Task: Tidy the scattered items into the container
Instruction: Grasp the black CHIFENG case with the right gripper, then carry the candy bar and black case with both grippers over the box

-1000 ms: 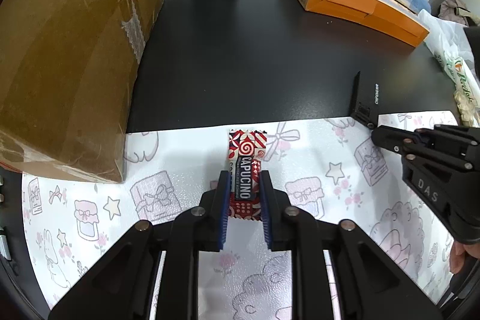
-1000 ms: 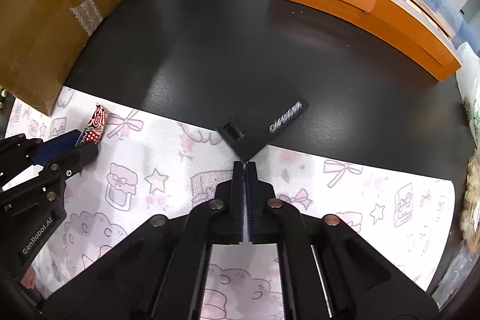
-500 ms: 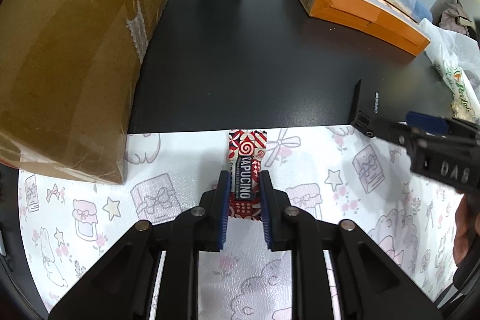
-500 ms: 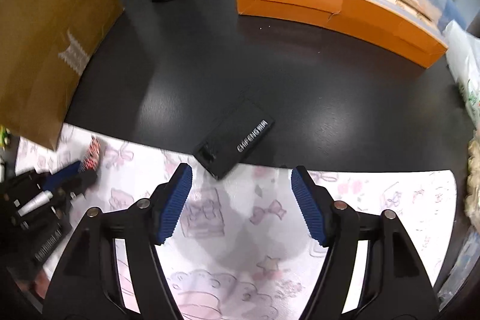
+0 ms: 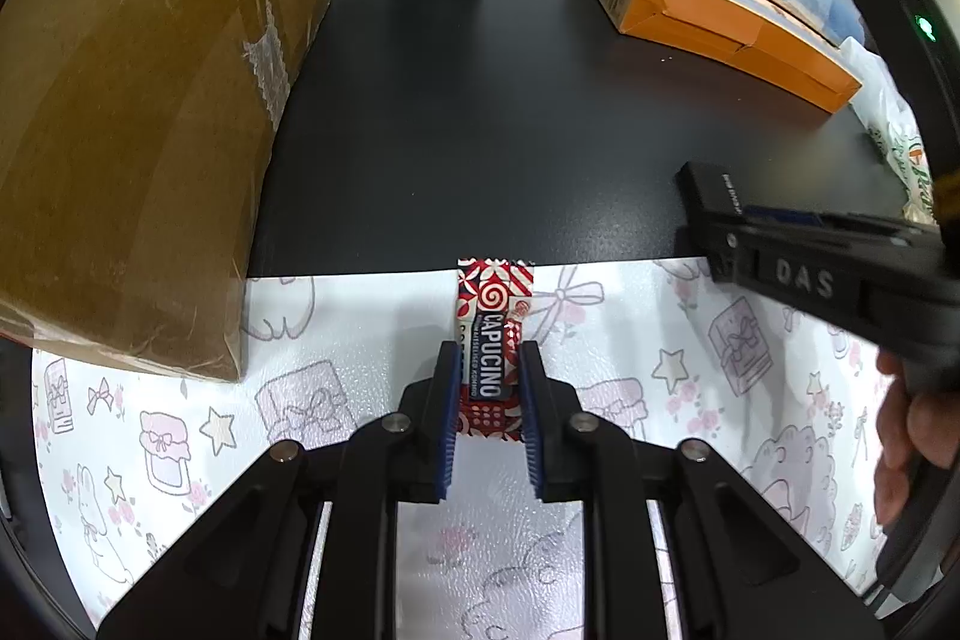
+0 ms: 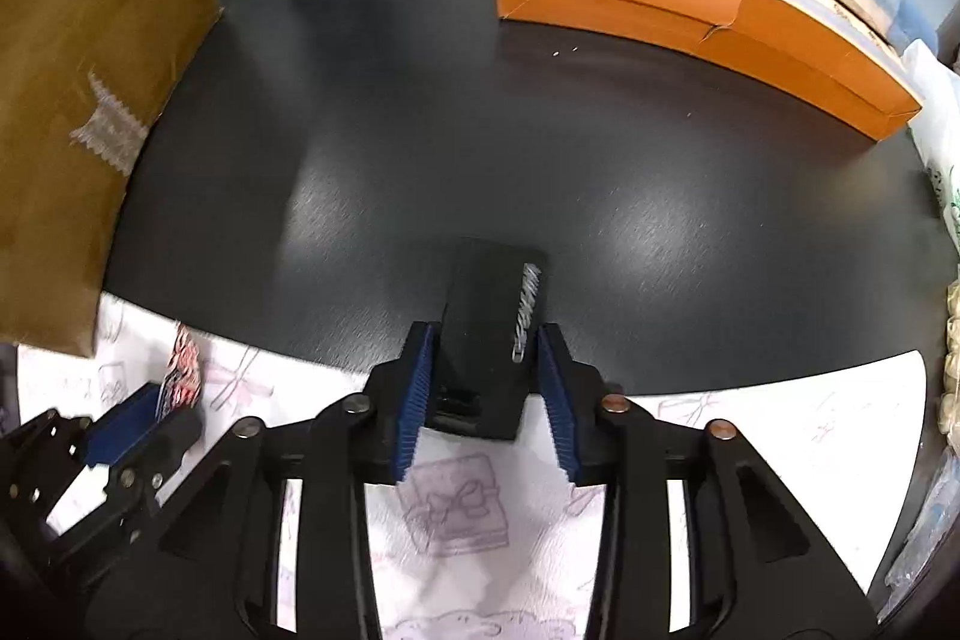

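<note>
left hand-held gripper (image 5: 487, 388) pinches the sachet (image 5: 493, 334) on the mat (image 5: 336, 316): light, crinkly, take it mid-body. right hand-held gripper (image 6: 485, 388) stands open astride the black box (image 6: 489, 334) at the mat edge: stiff, smooth; squeeze its long sides.

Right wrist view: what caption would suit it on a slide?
Open right gripper straddles a flat black box lying half on the patterned mat.

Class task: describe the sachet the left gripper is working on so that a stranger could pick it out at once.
Start at the white cartoon-printed mat on the black table. At the mat's far edge, right of the brown cardboard box, lies the sachet between the left gripper fingers. It alone is red-and-white patterned, lettered CAPUCINO.
</note>
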`<state>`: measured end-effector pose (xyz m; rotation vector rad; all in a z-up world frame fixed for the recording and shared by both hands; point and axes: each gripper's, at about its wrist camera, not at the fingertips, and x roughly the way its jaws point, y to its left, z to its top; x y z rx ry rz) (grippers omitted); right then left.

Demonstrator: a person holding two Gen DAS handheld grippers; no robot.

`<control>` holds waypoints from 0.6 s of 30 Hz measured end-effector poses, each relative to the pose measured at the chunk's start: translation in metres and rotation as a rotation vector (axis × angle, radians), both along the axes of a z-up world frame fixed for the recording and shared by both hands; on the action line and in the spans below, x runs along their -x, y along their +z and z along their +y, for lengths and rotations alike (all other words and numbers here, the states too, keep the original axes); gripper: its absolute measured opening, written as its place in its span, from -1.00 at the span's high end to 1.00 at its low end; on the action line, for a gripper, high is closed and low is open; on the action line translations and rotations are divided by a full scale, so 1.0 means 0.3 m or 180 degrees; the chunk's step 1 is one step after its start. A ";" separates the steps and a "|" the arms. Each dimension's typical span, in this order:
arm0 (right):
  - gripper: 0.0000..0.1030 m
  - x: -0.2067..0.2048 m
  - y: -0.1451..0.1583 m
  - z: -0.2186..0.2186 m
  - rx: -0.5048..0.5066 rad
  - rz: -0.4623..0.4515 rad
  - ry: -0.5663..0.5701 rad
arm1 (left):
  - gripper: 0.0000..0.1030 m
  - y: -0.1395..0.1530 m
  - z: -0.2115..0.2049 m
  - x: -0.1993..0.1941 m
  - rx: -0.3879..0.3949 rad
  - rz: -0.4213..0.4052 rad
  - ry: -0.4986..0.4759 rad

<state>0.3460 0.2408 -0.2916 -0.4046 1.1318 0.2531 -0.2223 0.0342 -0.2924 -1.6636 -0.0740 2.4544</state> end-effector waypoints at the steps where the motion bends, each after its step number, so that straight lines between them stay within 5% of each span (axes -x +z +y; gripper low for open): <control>1: 0.35 0.008 0.003 0.000 0.0011 -0.0020 0.0012 | 0.64 0.002 -0.001 -0.001 -0.0011 -0.0005 0.0004; 18: 0.35 0.396 -0.019 -0.082 -0.0098 0.0073 0.0059 | 0.64 0.073 -0.010 -0.253 -0.0064 -0.0011 -0.0040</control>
